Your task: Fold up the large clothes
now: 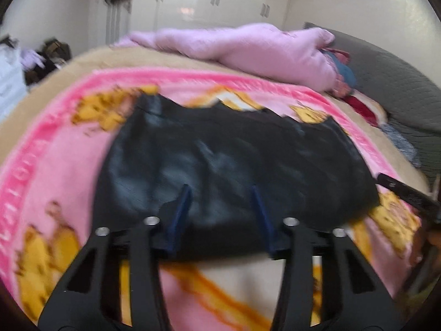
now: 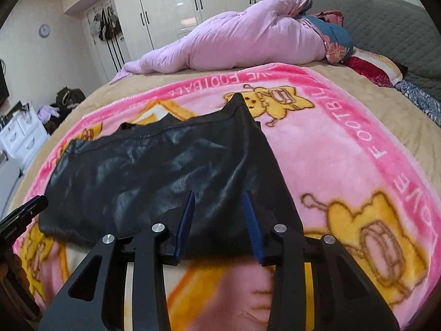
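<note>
My left gripper sits over the near edge of the black leather garment, its blue pads apart, the edge lying between them; I cannot tell whether they press it. My right gripper is the same at the garment's near right part, jaws apart with the glossy fabric between. The garment lies spread flat on the pink cartoon blanket, which covers the bed. Farther off, a lilac duvet is bunched up; beyond it stand white wardrobes.
</note>
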Action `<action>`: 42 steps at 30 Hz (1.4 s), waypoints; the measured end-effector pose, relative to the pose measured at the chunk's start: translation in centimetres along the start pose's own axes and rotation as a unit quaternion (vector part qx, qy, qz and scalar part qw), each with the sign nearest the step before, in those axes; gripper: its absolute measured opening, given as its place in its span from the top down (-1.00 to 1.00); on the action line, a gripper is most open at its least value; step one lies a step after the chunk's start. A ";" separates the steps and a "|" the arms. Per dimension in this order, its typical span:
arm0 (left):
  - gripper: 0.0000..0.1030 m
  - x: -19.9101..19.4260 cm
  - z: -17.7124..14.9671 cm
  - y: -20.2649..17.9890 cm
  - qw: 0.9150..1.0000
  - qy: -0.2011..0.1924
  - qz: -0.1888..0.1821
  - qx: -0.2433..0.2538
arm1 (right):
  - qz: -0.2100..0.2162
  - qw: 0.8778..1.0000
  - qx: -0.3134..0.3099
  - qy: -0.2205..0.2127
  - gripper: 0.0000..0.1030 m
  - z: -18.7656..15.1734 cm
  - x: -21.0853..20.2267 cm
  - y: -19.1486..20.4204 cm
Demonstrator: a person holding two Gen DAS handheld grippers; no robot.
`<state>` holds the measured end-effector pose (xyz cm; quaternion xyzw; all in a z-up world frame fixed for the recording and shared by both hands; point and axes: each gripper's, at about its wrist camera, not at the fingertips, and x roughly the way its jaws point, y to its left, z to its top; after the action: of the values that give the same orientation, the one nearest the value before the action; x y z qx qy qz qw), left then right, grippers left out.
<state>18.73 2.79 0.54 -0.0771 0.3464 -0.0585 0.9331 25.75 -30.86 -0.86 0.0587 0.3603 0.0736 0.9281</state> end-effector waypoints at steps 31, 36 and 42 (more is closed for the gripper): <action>-0.38 0.6 -2.1 -1.6 0.997 0.030 0.052 0.052 | 0.060 0.996 0.058 -0.010 -0.52 -1.2 -1.8 -1.6; -0.74 -0.6 -1.9 -2.0 0.996 0.019 0.058 0.060 | 0.069 0.997 0.032 -0.029 -0.85 -1.0 -2.7 -0.2; -0.81 -1.1 -2.0 -1.8 0.997 0.020 0.052 0.050 | 0.078 0.996 0.009 -0.049 -0.91 -0.9 -3.5 0.8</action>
<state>16.50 0.98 0.02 -0.0115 0.3650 -0.0290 0.9305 22.47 -30.68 0.89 0.0983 0.3094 0.1391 0.9356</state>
